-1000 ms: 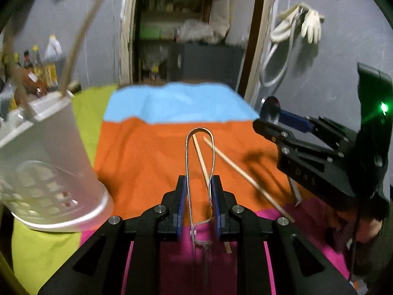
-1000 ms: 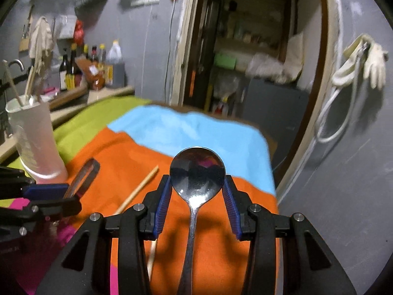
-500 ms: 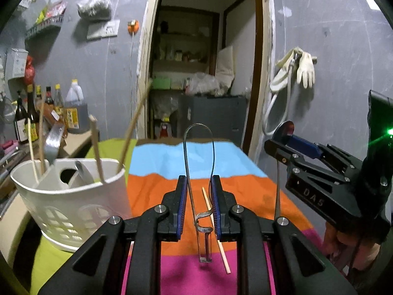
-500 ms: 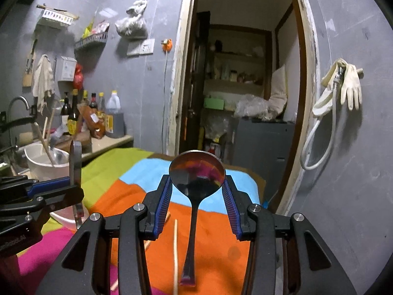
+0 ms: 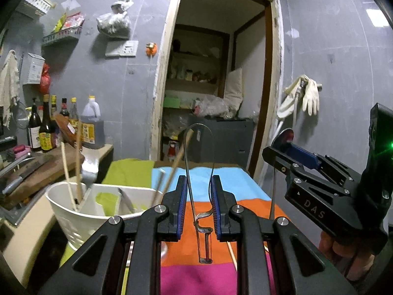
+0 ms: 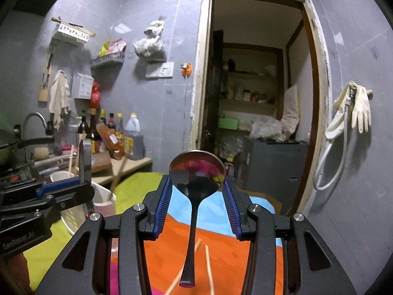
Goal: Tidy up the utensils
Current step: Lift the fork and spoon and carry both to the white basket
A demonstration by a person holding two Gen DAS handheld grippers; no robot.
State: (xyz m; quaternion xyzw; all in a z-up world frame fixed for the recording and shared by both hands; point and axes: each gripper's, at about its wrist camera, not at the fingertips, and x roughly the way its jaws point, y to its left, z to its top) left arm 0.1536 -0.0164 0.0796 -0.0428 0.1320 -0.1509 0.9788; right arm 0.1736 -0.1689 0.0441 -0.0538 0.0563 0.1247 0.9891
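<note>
My left gripper (image 5: 198,196) is shut on a bent metal tong-like utensil (image 5: 199,172) and holds it upright above the striped cloth. My right gripper (image 6: 196,189) is shut on a metal spoon (image 6: 196,172), bowl up, handle hanging down. In the left wrist view the right gripper (image 5: 289,152) shows at right with the spoon (image 5: 285,135). The white perforated utensil holder (image 5: 81,213) stands left of the left gripper, with chopsticks (image 5: 66,169) and other utensils in it. Loose chopsticks (image 6: 208,263) lie on the orange stripe below.
The striped cloth (image 5: 201,275) covers the table. A counter with bottles (image 5: 44,132), a cutting board (image 5: 46,169) and a knife lies at left. A doorway (image 6: 253,98) and gloves (image 6: 358,108) hanging on the grey wall are ahead.
Both grippers have risen and tilted up from the cloth, each still holding its utensil. The white holder has come closer to the left gripper, now just left of it.
</note>
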